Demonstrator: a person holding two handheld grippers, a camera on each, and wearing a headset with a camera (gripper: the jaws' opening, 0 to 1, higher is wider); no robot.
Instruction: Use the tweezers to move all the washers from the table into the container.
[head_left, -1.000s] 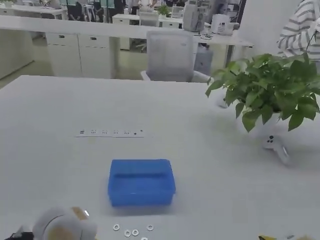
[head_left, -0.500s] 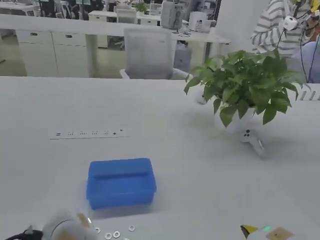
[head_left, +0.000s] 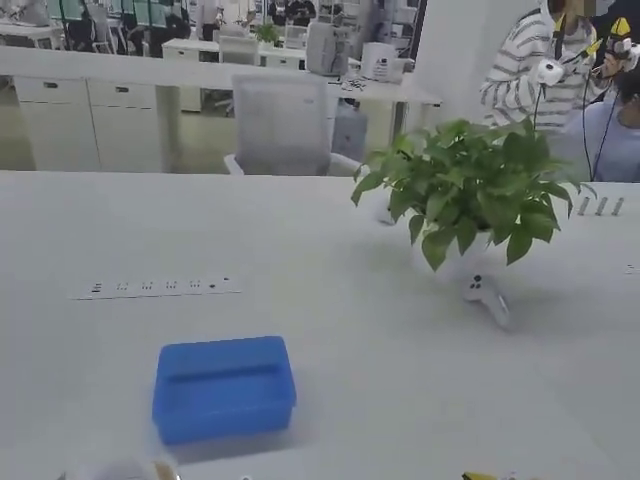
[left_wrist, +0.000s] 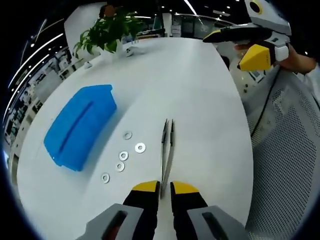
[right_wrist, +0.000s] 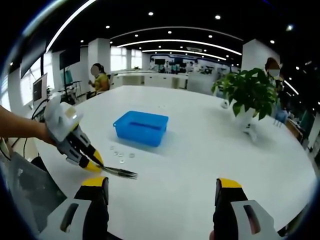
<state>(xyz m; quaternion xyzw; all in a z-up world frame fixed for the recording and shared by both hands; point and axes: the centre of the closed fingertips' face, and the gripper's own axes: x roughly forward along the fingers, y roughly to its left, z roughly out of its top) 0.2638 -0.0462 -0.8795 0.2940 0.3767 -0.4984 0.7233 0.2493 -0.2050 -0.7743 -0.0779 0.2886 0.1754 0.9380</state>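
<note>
We see the left claw (left_wrist: 165, 187) clamped tight on the back end of the tweezers (left_wrist: 167, 147). In the left gripper view their thin arms run out toward twelve o'clock, with the tips nearly together. Five washers (left_wrist: 140, 147) lie loose on the white desk (left_wrist: 210, 100) at about ten o'clock from the claw, just beside the tweezers but not touching them. Farther out along that ten o'clock line sits the blue container (left_wrist: 80, 127), apart from the washers.

The right claw (right_wrist: 162, 184) stands wide open in its own view, gripping nothing. From there the left claw shows at nine o'clock with the tweezers aimed toward three. The washers lie on the desk between the tweezer tips and the container, which sits at about eleven.

In the head view the container is at seven o'clock — low and near. A leafy potted plant (head_left: 470, 190) stands at two o'clock, well apart from it, and a power strip (head_left: 155, 287) is set into the desk at nine.
</note>
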